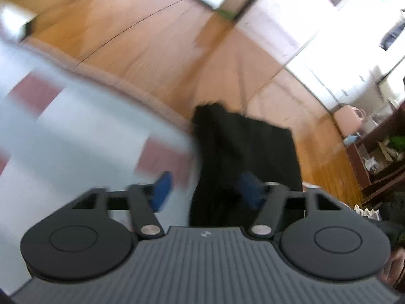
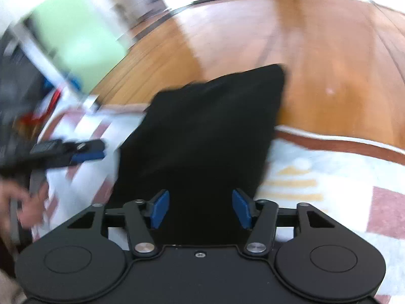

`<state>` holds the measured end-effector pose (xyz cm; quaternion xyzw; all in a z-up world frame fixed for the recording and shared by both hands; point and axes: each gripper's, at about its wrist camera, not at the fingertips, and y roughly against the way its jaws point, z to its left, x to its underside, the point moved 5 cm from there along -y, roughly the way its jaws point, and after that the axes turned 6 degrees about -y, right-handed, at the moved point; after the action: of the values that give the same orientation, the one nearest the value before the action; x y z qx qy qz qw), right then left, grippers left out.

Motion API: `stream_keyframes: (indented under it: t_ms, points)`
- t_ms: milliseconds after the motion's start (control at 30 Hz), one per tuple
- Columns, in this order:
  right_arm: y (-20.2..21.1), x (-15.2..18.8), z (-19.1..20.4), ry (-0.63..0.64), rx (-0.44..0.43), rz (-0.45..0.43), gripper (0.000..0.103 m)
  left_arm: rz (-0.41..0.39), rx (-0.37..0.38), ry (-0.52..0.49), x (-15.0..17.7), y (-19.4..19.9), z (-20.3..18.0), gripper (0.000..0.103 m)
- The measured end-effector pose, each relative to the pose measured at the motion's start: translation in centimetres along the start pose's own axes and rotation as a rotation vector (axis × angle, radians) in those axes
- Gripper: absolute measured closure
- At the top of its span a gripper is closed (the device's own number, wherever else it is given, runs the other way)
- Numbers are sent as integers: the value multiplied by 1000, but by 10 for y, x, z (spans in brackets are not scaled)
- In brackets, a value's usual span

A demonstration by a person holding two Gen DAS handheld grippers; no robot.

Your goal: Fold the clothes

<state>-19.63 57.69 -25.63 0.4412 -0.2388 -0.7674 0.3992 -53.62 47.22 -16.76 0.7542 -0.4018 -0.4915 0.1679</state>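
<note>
A black garment (image 2: 207, 136) lies folded on a white cloth with red and yellow patches (image 2: 329, 172) and reaches out over its far edge. My right gripper (image 2: 201, 209) is open, its blue pads either side of the garment's near end, just above it. My left gripper (image 1: 207, 191) is open too, with the black garment (image 1: 243, 157) under its right pad and the white cloth (image 1: 76, 131) under its left pad. The left gripper also shows in the right wrist view (image 2: 86, 153), at the left, beside the garment. Both views are blurred by motion.
A wooden floor (image 2: 316, 50) lies beyond the cloth's edge. A pale green panel (image 2: 76, 35) stands at the far left. A dark wooden shelf with clutter (image 1: 379, 157) is at the right. A hand (image 2: 27, 202) shows at the left edge.
</note>
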Motion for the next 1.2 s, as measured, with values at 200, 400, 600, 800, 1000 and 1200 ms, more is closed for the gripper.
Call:
stream_keyframes:
  t_ms: [200, 400, 600, 800, 1000, 1200]
  points:
    - [-26, -35, -36, -167, -3, -14, 38, -75, -14, -218, -20, -55, -14, 89]
    - [-44, -38, -48, -238, -11, -10, 38, -71, -98, -235, -24, -52, -21, 81]
    - [-39, -19, -52, -291, -89, 24, 35, -36, -5, 28, -14, -19, 11, 63]
    - [-59, -19, -48, -317, -85, 14, 30, -35, 80, 17, -1, -6, 5, 62]
    - [-56, -35, -26, -204, -55, -127, 66, 5, 125, -54, 4, -16, -11, 63]
    - [36, -23, 21, -25, 84, -350, 69, 32, 263, -100, 8, -23, -49, 61]
